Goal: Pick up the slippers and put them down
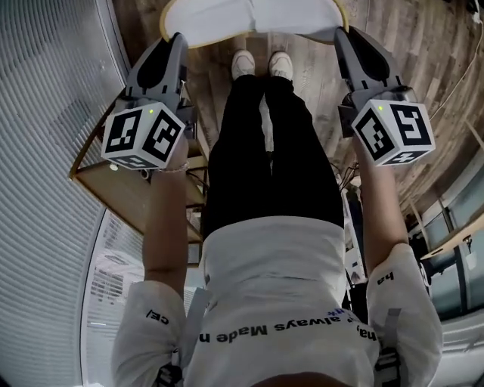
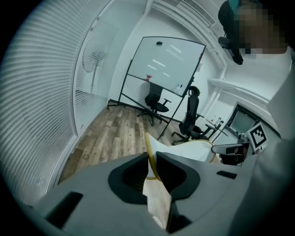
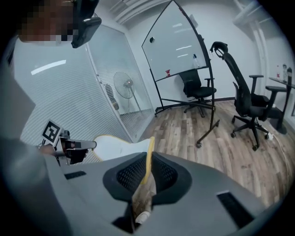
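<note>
Left gripper (image 1: pixel 178 38) nearly closed, clamping yellow-rimmed white slipper (image 1: pixel 212 19), right gripper (image 1: pixel 340 34) likewise pinching an apparently separate 2nd slipper (image 1: pixel 299 15)

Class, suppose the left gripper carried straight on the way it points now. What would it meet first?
The left gripper is shut on a white slipper, which would travel with it. Beyond that, probably the wooden floor, short of the office chair; depth is unclear.

Wood-plank floor (image 1: pixel 423 68) underfoot, carrying a pair of white shoes (image 1: pixel 261 64) side by side, a light wooden stand (image 1: pixel 121 189) off to the left in the head view, two black wheeled office chairs (image 3: pixel 198 87) well apart from each other, and a whiteboard (image 3: pixel 182 46) on a black rolling frame near them.
</note>
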`<act>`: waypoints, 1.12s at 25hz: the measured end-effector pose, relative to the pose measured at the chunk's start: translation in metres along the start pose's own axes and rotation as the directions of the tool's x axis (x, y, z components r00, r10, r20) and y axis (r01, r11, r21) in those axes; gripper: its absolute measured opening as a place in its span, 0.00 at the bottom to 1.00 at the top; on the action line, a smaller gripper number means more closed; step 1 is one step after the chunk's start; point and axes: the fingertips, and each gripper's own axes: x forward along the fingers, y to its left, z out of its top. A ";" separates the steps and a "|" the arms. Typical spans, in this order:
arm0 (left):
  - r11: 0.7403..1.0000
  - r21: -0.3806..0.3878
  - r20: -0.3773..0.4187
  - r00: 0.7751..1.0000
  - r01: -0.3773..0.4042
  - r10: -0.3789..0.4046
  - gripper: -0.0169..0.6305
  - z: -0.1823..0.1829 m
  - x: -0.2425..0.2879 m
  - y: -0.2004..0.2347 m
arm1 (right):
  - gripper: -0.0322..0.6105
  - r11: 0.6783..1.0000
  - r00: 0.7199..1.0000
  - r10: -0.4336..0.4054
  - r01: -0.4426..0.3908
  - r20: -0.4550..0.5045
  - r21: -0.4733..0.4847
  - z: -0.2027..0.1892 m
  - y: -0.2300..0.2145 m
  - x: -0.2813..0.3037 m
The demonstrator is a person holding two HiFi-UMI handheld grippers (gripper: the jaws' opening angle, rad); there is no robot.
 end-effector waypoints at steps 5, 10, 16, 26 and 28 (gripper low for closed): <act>1.000 0.005 -0.039 0.999 0.002 -0.001 0.12 -0.055 0.055 0.032 | 0.11 1.000 0.999 0.011 -0.011 -0.038 -0.008 -0.058 -0.030 0.057; 0.999 0.022 -0.056 0.998 0.034 -0.033 0.12 -0.114 0.127 0.071 | 0.11 1.000 0.998 0.023 -0.023 -0.050 -0.017 -0.122 -0.068 0.128; 0.993 0.079 -0.045 0.996 0.086 -0.082 0.12 -0.167 0.205 0.110 | 0.11 0.997 0.996 0.050 -0.053 -0.075 -0.049 -0.187 -0.102 0.203; 0.986 0.127 0.045 0.993 0.107 -0.113 0.12 -0.093 0.239 0.106 | 0.11 0.985 0.989 0.146 -0.143 0.027 -0.098 -0.119 -0.135 0.239; 0.983 0.137 0.071 0.989 0.118 -0.129 0.12 -0.093 0.238 0.108 | 0.11 0.980 0.990 0.137 -0.130 0.033 -0.149 -0.111 -0.131 0.237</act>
